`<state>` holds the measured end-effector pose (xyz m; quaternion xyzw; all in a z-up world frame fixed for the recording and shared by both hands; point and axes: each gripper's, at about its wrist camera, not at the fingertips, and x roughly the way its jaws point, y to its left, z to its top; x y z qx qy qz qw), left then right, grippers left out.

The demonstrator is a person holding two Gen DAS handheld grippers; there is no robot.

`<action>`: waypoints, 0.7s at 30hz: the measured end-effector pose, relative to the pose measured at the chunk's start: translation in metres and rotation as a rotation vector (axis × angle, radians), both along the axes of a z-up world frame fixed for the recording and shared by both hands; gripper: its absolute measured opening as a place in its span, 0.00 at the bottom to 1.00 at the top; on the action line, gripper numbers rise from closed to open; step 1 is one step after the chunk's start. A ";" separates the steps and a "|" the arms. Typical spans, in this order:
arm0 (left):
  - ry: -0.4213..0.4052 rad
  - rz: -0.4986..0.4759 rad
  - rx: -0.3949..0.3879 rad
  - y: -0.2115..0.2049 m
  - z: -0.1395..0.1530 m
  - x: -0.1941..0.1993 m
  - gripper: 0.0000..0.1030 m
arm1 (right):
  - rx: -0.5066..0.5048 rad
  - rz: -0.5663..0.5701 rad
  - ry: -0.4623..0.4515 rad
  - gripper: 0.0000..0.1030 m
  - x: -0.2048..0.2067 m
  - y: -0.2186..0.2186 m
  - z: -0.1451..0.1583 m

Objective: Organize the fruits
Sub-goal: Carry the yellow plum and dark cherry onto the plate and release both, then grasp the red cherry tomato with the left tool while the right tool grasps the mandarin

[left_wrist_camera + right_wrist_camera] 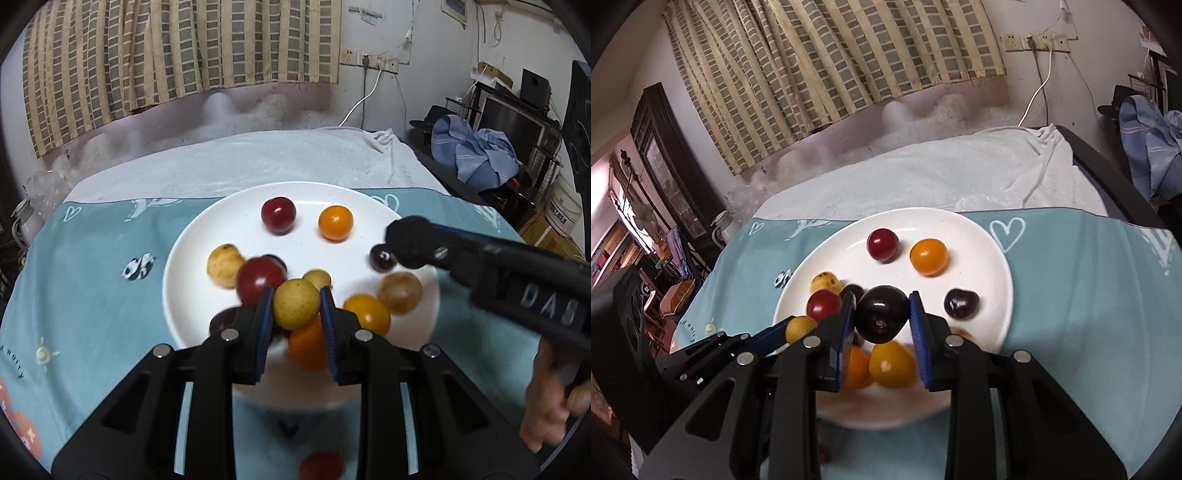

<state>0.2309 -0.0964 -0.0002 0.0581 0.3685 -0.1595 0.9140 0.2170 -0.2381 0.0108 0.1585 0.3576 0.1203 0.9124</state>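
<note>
Above a white plate (192, 236) of small fruits, both grippers are holding one fruit each.

The left gripper (296, 308) is clamping a yellow fruit (295, 308) between its blue pads, jaws narrow; the right gripper (882, 314) is gripping a dark cherry (881, 314) the same way. Remaining fruits are lying on the plate: a red one (882, 244) and an orange one (928, 257) toward the far rim, a second dark cherry (961, 303) at right, and a cluster of red, yellow and orange pieces near the grippers. The plate is sitting on a teal printed cloth (1071, 295), beside a white towel (258, 162).
</note>
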 end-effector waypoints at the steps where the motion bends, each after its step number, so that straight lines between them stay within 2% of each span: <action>1: 0.009 -0.006 -0.004 -0.002 -0.002 0.005 0.27 | 0.006 -0.010 0.000 0.31 0.003 -0.001 -0.003; 2: 0.014 -0.011 -0.006 -0.004 -0.003 0.008 0.37 | 0.010 -0.020 0.004 0.39 0.007 -0.003 -0.007; 3: 0.007 -0.013 -0.007 -0.006 -0.004 0.009 0.52 | 0.006 -0.033 0.019 0.52 0.011 -0.004 -0.011; 4: -0.004 -0.011 -0.006 -0.006 -0.004 0.008 0.55 | 0.010 -0.043 0.021 0.63 0.012 -0.007 -0.014; 7: -0.006 -0.017 -0.011 -0.002 -0.003 0.004 0.58 | 0.017 -0.055 -0.011 0.63 0.010 -0.012 -0.012; 10: -0.014 0.004 -0.034 0.014 0.006 -0.006 0.58 | 0.062 -0.049 -0.040 0.63 -0.001 -0.017 0.004; 12: -0.029 0.041 -0.046 0.029 0.014 -0.018 0.66 | 0.083 -0.038 -0.074 0.63 -0.017 -0.019 0.020; 14: -0.028 0.068 -0.043 0.041 0.015 -0.032 0.69 | 0.090 -0.030 -0.102 0.63 -0.033 -0.021 0.033; 17: -0.011 0.068 -0.029 0.052 0.006 -0.060 0.69 | 0.085 -0.015 -0.126 0.63 -0.066 -0.021 0.044; 21: 0.010 0.037 0.022 0.049 -0.014 -0.095 0.69 | 0.069 -0.001 -0.115 0.63 -0.093 -0.023 0.039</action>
